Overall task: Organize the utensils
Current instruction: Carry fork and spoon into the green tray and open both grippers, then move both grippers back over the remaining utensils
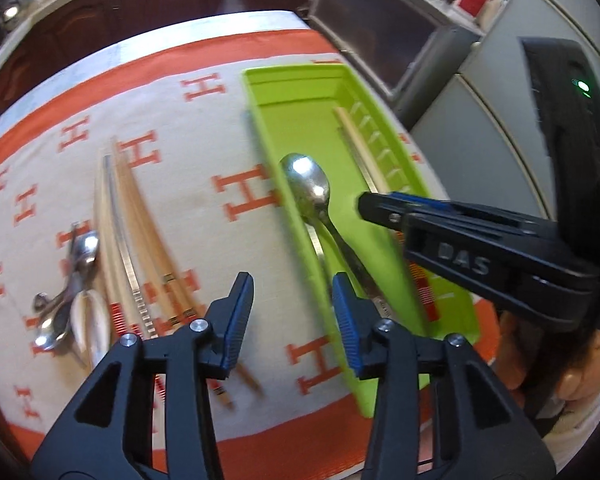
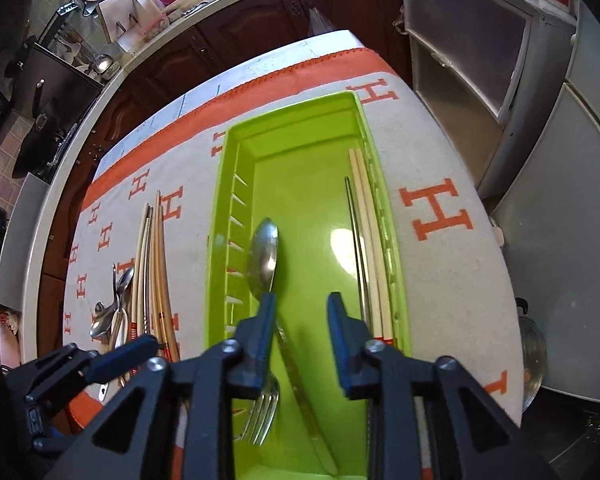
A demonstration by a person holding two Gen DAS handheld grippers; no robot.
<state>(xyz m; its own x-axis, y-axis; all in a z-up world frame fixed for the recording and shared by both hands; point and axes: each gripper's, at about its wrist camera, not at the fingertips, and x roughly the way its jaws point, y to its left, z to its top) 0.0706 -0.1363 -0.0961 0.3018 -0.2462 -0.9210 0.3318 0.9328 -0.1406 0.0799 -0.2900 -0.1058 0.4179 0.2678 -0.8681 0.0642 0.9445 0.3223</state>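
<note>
My left claw point(image 1: 293, 316) stands part open with nothing between its pads, above the near left wall of the green tray point(image 1: 256, 92). My right claw point(image 2: 300, 316) is likewise part open and holds nothing; its left finger crosses the neck of the spoon point(image 2: 265, 256) in that view, and I cannot tell whether it touches.

The left wrist view alone shows my right claw from the side, reaching into the tray from the right, with part of a hand point(image 1: 540, 364) behind it. The right wrist view alone shows a fork point(image 2: 263, 416) in the near end of the tray, tines toward the camera, and a stove and cabinets beyond the counter point(image 2: 112, 80).

The spoon lies in the tray, long axis along the tray's length, bowl toward the far end, handle toward me. Against the tray's right wall lie pale chopsticks point(image 2: 362, 216) and one metal chopstick point(image 2: 354, 236), parallel to the spoon.

Outside the tray, on the orange-and-white patterned cloth point(image 1: 240, 196) to its left, lie more chopsticks point(image 1: 140, 224) running the same way, and beside them a cluster of metal spoons point(image 1: 66, 292).
</note>
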